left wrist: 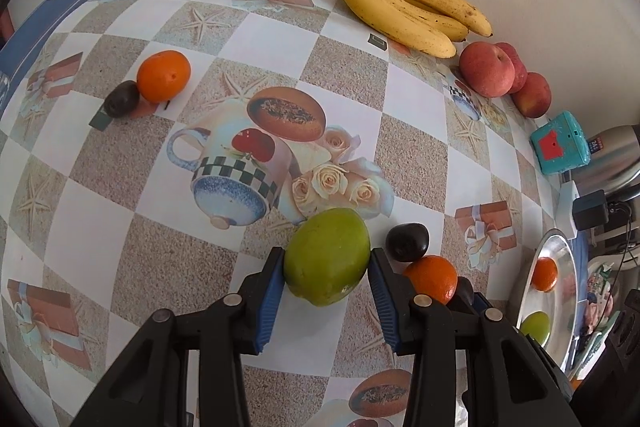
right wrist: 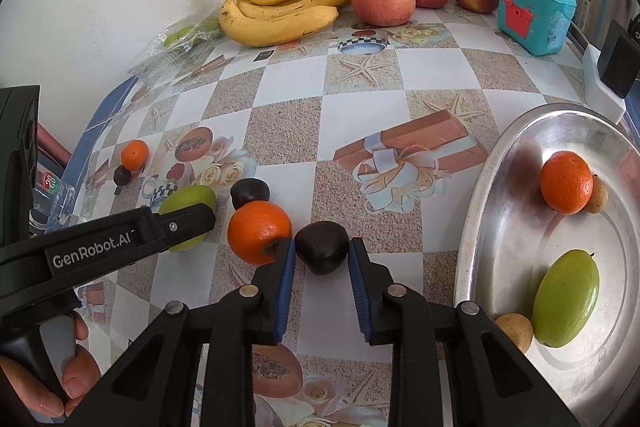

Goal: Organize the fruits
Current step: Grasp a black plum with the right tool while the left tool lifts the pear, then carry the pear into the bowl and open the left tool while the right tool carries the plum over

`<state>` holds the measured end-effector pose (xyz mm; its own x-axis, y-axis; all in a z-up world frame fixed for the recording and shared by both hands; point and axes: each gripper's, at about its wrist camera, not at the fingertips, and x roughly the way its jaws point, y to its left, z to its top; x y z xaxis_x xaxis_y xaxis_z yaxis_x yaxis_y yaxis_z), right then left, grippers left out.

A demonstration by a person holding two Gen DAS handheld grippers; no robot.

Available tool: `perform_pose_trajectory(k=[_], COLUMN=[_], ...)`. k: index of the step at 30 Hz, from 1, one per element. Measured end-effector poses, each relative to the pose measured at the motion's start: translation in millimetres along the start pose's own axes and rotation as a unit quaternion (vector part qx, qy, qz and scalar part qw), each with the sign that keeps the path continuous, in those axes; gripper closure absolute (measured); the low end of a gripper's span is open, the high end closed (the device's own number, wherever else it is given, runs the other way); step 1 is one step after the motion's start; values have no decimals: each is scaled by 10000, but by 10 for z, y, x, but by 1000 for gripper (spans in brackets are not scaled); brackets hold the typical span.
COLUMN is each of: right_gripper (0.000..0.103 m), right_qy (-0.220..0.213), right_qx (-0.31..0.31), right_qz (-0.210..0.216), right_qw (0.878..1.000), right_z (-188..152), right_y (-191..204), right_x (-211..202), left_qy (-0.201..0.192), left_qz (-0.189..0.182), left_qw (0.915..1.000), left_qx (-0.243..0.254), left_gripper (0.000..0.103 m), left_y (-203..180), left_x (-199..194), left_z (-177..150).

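Gripping a smooth, matte green mango (left wrist: pixel 327 255) on the patterned tablecloth (left wrist: pixel 120 163), the left gripper (left wrist: pixel 326 265) has both blue pads touching its sides. Just right lie a glossy orange (right wrist: pixel 259 237) and a dark plum (right wrist: pixel 322 247); the right gripper (right wrist: pixel 322 255) brackets that plum, jaws apart. Farther right, the metal tray (right wrist: pixel 520 147) holds another orange and mango.

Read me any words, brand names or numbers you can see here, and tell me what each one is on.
"GenRobot.AI": white lettering on the black arm of the left gripper.
"24": label on the steel flask; the smaller print beside it is too small to read.
"20", roughly: round sticker on the clear container, too blurred to be sure.
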<state>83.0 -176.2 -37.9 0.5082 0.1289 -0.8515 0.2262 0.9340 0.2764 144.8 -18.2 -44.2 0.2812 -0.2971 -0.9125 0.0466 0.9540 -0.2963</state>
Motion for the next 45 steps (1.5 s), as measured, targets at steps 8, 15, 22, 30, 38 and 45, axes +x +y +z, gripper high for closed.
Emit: perform_pose_trajectory(k=[8, 15, 22, 30, 38, 45], right_gripper=[75, 75, 75, 75, 75, 75], right_qy=[-25, -170, -351, -428, -336, -356], right_qx=[143, 272, 389, 549, 1286, 1822], right_qz=[50, 77, -60, -351, -958, -1211], right_qw=[9999, 9995, 9986, 9970, 9865, 9751], right_z=[4, 41, 88, 110, 57, -36], right_y=[-43, -87, -142, -272, -865, -1289], right_x=[-72, -247, -502, -700, -830, -1004], left_qy=[-84, -285, -511, -594, -484, -309], left_qz=[44, 24, -73, -137, -311, -620], left_qw=[9999, 9996, 9987, 9980, 9958, 9850], left_qx=[-56, -63, -16, 153, 716, 1579], left_gripper=[59, 59, 59, 59, 59, 59], left_y=[34, 23, -49, -199, -660, -1298], left_x=[-81, -263, -487, -602, -594, -524], left_z=[-36, -39, -54, -125, -292, -567])
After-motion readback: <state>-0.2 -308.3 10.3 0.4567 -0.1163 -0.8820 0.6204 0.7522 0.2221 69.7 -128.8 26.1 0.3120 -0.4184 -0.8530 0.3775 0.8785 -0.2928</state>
